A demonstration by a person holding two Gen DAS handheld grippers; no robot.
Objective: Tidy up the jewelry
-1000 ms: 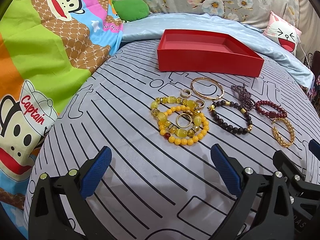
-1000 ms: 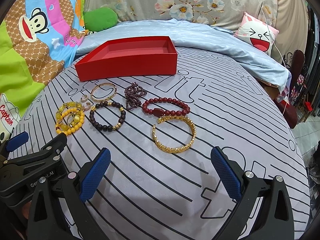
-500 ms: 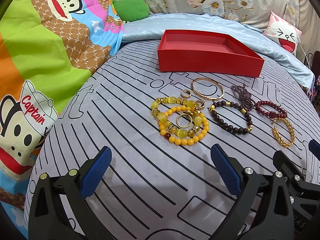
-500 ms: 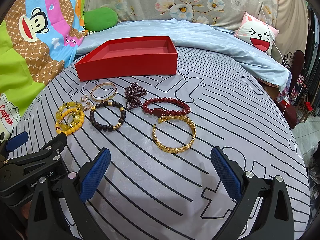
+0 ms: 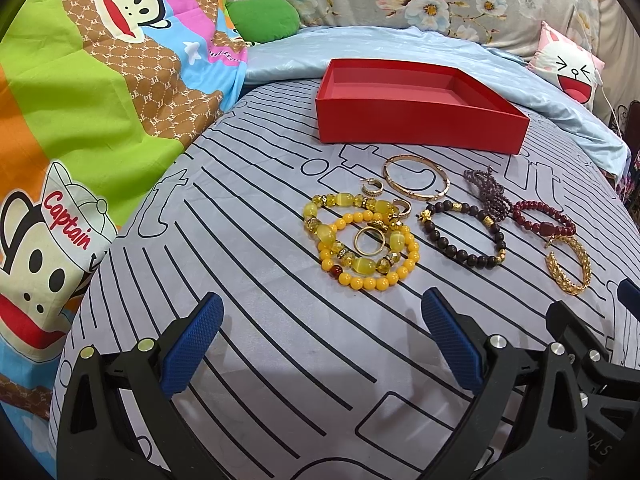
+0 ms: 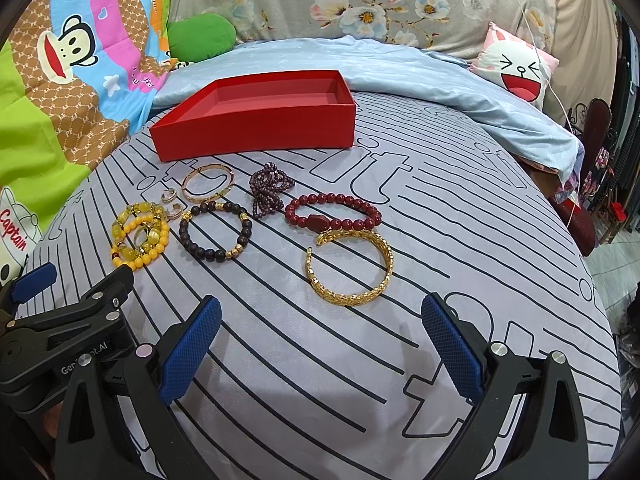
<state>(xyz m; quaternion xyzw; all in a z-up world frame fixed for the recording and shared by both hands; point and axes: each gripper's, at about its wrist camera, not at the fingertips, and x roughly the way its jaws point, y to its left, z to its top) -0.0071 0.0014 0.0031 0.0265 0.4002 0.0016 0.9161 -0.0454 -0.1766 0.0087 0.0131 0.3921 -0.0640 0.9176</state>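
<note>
Hovering with both my left hand-held gripper [image 5: 322, 340] and right hand-held gripper [image 6: 320, 340] wide open and empty, I'd pinch the gold leaf-patterned metal bangle [image 6: 350, 266] by its rim and lift it into the empty shallow red cardboard box [image 6: 256, 128].

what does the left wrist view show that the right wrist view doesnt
Only the left wrist view shows the gold ring plainly, inside the yellow bead bracelets, and the full Captain monkey print.

Only the right wrist view shows the dark chair and floor beyond the bed's right edge.

Both show the empty red box, the gold cuff, and the other tool at the frame's edge.
</note>
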